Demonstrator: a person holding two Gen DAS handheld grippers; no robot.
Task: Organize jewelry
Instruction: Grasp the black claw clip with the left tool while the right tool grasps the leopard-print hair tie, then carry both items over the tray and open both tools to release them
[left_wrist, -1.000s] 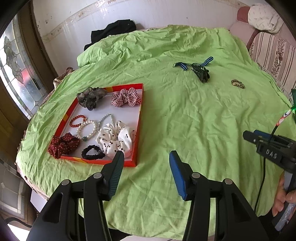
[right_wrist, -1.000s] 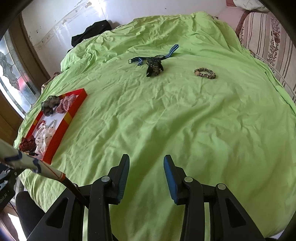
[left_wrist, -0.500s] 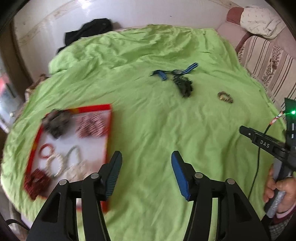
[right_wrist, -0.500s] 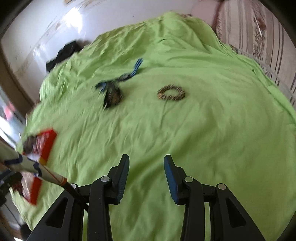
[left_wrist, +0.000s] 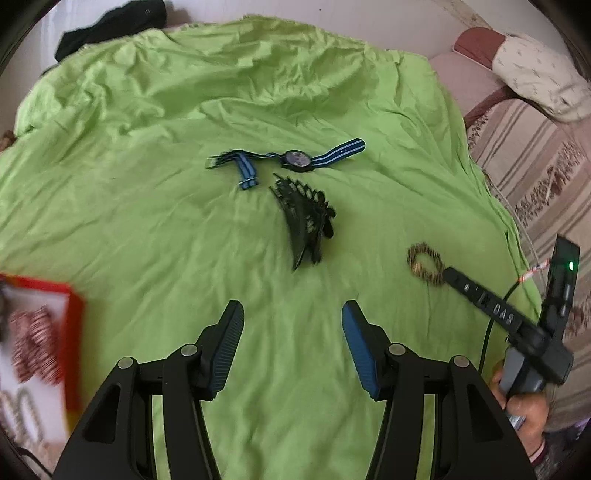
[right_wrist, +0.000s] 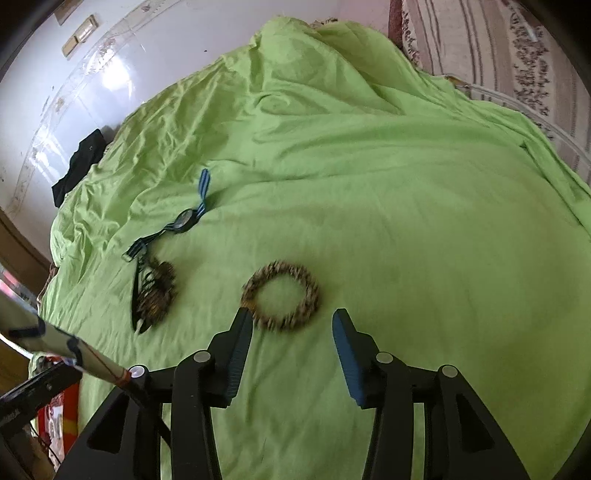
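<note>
A brown beaded bracelet (right_wrist: 280, 295) lies on the green cloth just ahead of my open, empty right gripper (right_wrist: 291, 325); it also shows in the left wrist view (left_wrist: 424, 264), with the right gripper's tip beside it. A black hair claw (left_wrist: 306, 221) and a blue-strapped watch (left_wrist: 295, 160) lie ahead of my open, empty left gripper (left_wrist: 291, 317). They also show in the right wrist view, the claw (right_wrist: 155, 291) and the watch (right_wrist: 184, 221). The red tray (left_wrist: 74, 332) with scrunchies and bracelets is at the left edge.
The green cloth (left_wrist: 147, 221) covers a round table. A striped sofa (left_wrist: 535, 155) stands at the right. Black clothing (left_wrist: 110, 26) lies at the far edge by the white wall.
Both grippers have moved forward and right across the table. The tray slid to the left edge of the left view. The bracelet now sits right before the right gripper.
</note>
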